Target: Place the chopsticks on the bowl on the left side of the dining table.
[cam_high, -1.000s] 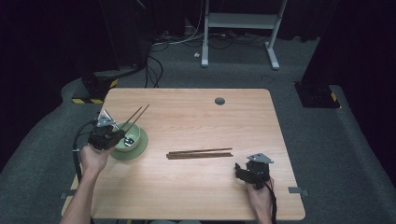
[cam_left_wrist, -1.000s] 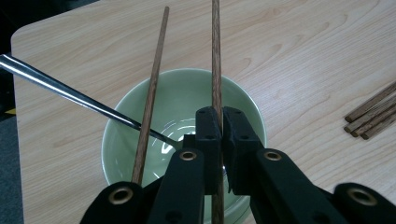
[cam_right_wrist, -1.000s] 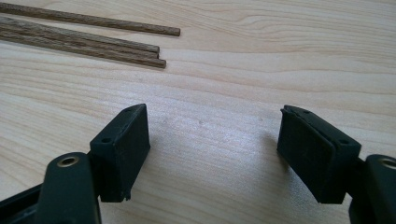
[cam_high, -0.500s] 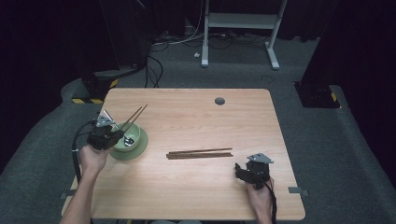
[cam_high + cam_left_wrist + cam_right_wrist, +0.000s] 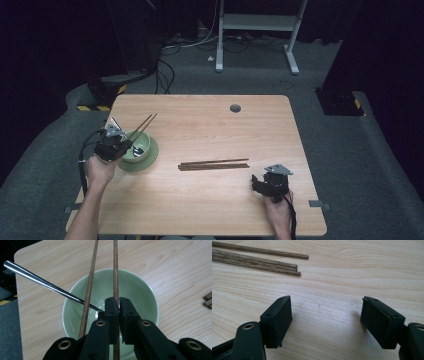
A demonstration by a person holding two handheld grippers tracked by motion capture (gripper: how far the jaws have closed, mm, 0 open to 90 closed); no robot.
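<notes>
Table (image 5: 210, 125) – everything unchanged, unmoved

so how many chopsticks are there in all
5: two over the green bowl, one chopstick clamped in the left gripper, the other beside it; three loose chopsticks mid-table ahead of the right gripper.

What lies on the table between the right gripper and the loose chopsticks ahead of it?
Nothing: in the right gripper view, bare wood separates the open right gripper from the chopsticks.
</notes>
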